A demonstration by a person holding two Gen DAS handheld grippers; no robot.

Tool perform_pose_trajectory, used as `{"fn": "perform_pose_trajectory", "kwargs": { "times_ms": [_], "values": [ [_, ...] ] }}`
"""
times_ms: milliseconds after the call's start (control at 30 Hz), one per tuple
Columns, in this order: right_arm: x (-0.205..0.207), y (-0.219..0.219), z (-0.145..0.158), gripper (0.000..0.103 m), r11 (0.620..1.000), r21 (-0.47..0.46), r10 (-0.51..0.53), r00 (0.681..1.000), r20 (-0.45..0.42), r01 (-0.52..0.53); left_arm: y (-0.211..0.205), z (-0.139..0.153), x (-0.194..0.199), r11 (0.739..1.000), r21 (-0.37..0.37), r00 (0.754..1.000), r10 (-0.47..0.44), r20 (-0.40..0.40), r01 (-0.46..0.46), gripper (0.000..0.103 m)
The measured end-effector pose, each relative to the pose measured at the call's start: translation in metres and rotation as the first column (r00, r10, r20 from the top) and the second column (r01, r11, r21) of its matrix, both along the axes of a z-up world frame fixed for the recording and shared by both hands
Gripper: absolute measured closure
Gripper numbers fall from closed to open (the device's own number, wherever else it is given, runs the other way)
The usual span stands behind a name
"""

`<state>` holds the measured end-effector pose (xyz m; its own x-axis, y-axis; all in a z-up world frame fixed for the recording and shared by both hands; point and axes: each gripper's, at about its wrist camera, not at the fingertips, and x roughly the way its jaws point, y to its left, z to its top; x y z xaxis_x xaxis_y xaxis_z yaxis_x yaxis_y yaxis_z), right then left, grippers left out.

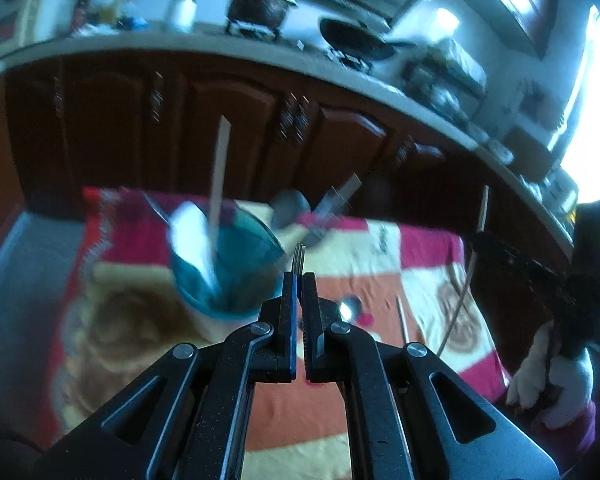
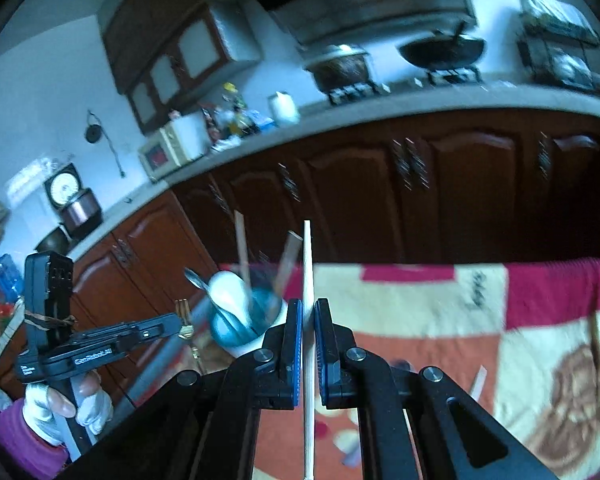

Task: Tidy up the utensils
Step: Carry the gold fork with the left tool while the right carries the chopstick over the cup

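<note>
My left gripper (image 1: 299,276) is shut on a metal fork (image 1: 299,258), tines sticking out past the fingertips, held above the table just right of a teal cup (image 1: 228,268). The cup holds a white spoon (image 1: 192,236), a chopstick and other utensils. My right gripper (image 2: 308,304) is shut on a pale wooden chopstick (image 2: 308,340), held upright, just right of the same cup (image 2: 240,320). The left gripper with the fork (image 2: 184,316) shows at the left of the right wrist view. A metal spoon (image 1: 350,306) and a chopstick (image 1: 402,320) lie on the cloth.
The table is covered with a red, orange and cream patterned cloth (image 1: 380,248). Dark wooden cabinets (image 2: 420,184) and a kitchen counter with pots and a wok stand behind the table. Another thin utensil (image 1: 458,304) lies near the table's right edge.
</note>
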<state>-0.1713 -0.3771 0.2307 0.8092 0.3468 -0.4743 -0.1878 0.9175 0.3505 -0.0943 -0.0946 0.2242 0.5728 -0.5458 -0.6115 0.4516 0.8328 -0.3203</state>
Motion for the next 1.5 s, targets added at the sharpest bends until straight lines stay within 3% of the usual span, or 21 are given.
{"fn": "perform_pose_trajectory", "kwargs": {
  "times_ms": [233,400,600,733,967,1500],
  "values": [
    [0.044,0.058,0.026,0.097,0.998,-0.023,0.059,0.995,0.086,-0.057,0.027,0.021,0.030,0.992,0.026,0.987,0.124,0.101,-0.127,0.102],
    [0.081,0.090,0.029,0.097,0.997,-0.031,0.074,0.989,0.125,-0.070,0.035,0.017,0.050,0.976,0.077,0.967,0.186,0.173,-0.202,0.102],
    [0.121,0.112,0.018,0.097,0.998,-0.030,0.054,0.989,0.141,-0.051,0.032,0.001,0.062,0.958,0.145,0.949,0.208,0.235,-0.246,0.102],
    [0.139,0.119,-0.005,0.097,0.999,-0.035,0.040,0.993,0.114,-0.036,0.021,-0.016,0.064,0.950,0.190,0.947,0.198,0.254,-0.249,0.102],
    [0.135,0.116,-0.035,0.097,0.996,-0.061,0.062,0.997,0.052,-0.059,0.010,-0.039,0.069,0.950,0.211,0.959,0.183,0.214,-0.229,0.102],
    [0.105,0.105,-0.060,0.097,0.994,-0.082,0.071,0.996,-0.056,-0.075,-0.004,-0.064,0.057,0.950,0.227,0.973,0.186,0.133,-0.213,0.102]
  ]
}}
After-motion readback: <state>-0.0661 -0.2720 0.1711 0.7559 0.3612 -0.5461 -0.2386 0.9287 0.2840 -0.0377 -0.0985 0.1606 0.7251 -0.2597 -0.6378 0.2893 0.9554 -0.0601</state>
